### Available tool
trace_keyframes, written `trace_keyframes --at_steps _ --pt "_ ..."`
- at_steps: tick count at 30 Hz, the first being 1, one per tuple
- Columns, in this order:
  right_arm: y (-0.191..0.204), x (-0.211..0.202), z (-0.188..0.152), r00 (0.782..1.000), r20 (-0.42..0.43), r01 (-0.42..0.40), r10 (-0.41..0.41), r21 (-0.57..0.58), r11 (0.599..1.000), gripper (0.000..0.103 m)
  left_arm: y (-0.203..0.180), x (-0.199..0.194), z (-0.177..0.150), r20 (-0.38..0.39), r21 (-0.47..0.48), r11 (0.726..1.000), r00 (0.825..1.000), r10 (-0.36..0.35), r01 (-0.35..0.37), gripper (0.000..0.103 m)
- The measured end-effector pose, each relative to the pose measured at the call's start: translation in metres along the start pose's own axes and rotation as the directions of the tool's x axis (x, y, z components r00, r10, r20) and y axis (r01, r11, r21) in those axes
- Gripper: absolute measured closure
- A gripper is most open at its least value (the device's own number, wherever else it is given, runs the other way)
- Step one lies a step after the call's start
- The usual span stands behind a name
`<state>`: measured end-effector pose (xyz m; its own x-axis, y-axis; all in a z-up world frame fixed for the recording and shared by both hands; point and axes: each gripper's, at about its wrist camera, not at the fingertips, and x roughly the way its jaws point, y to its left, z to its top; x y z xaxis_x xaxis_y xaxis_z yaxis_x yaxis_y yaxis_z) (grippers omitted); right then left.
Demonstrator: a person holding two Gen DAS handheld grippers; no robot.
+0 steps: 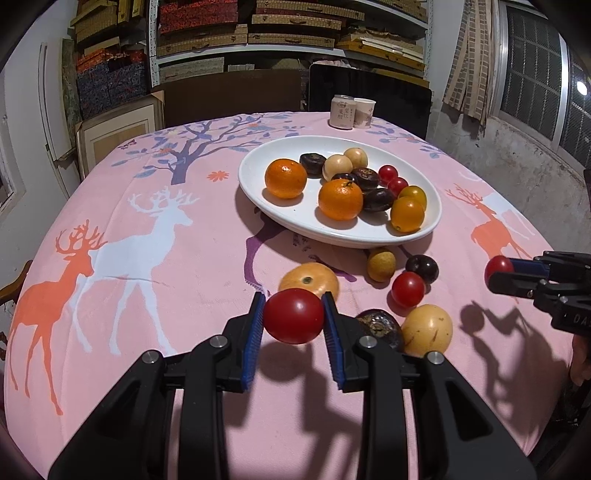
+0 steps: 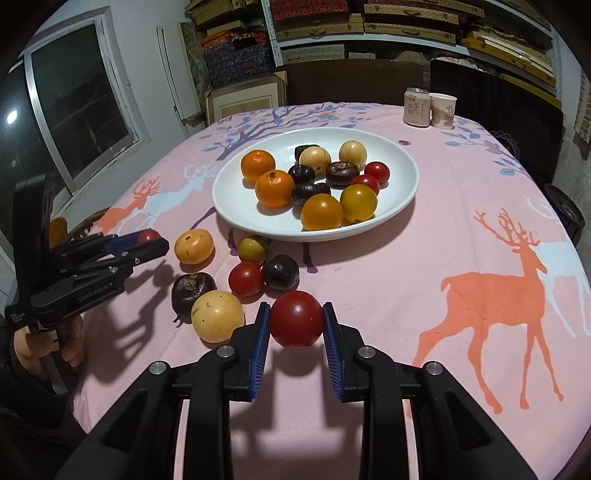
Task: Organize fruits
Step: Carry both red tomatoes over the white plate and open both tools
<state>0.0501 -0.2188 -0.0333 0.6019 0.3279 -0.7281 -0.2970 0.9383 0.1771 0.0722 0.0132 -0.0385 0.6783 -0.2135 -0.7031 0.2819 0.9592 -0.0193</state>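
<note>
Drink can (image 1: 341, 112) beside paper cup (image 1: 364, 112) at table's far edge; shelves of boxes (image 1: 295, 26) behind.

Half hidden behind pale round fruit on the white oval plate (image 2: 406, 192): a dark wrinkled fruit (image 2: 303, 149). Cut off by the right edge: right claw (image 1: 496, 275). Too small to read: print on pale drink can (image 1: 341, 110).

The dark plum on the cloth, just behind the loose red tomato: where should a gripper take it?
Grip the dark plum across its round middle, coming from above: the loose red tomato touches one side, the white plate stands behind. Both grippers already hold tomatoes, so unload one first.
</note>
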Motion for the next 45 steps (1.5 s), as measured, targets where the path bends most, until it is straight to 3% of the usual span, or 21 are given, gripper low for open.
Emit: trace_keyframes --at_steps 13,21,28,38,39,41,43,45 --pt "-0.008 -0.039 0.000 0.995 0.093 -0.029 0.027 0.025 0.999 0.075 -0.021 -0.040 0.007 0.066 0.030 0.999 0.997 -0.033 0.031 0.073" --pt "-0.026 -0.062 0.035 0.983 0.179 -0.040 0.033 0.040 0.998 0.075 -0.041 -0.047 0.041 0.108 0.094 0.995 0.994 -0.036 0.026 0.073" --pt "-0.039 -0.051 0.095 0.978 0.203 -0.063 0.051 0.051 0.997 0.075 -0.048 -0.014 0.100 0.118 0.123 0.992 0.993 -0.029 0.015 0.073" --pt "-0.047 0.031 0.156 0.990 0.131 -0.057 0.048 0.064 0.996 0.073 -0.046 0.070 0.151 0.041 0.127 0.992 0.999 -0.008 0.002 0.072" --pt "-0.047 0.037 0.158 0.990 0.128 -0.071 0.062 0.064 0.995 0.063 -0.043 0.077 0.153 0.030 0.120 0.993 1.000 -0.004 0.001 0.069" --pt "-0.050 0.045 0.161 0.989 0.139 -0.061 0.050 0.076 0.995 0.054 -0.036 0.082 0.154 0.030 0.093 0.996 1.000 -0.001 -0.001 0.051" --pt "-0.051 0.046 0.158 0.988 0.142 -0.065 0.052 0.088 0.994 0.053 -0.028 0.078 0.150 0.044 0.070 0.998 0.999 -0.005 0.002 0.042" --pt "-0.049 0.044 0.152 0.989 0.140 -0.057 0.045 0.086 0.995 0.053 -0.022 0.073 0.142 0.050 0.067 0.998 0.999 0.003 -0.006 0.040"
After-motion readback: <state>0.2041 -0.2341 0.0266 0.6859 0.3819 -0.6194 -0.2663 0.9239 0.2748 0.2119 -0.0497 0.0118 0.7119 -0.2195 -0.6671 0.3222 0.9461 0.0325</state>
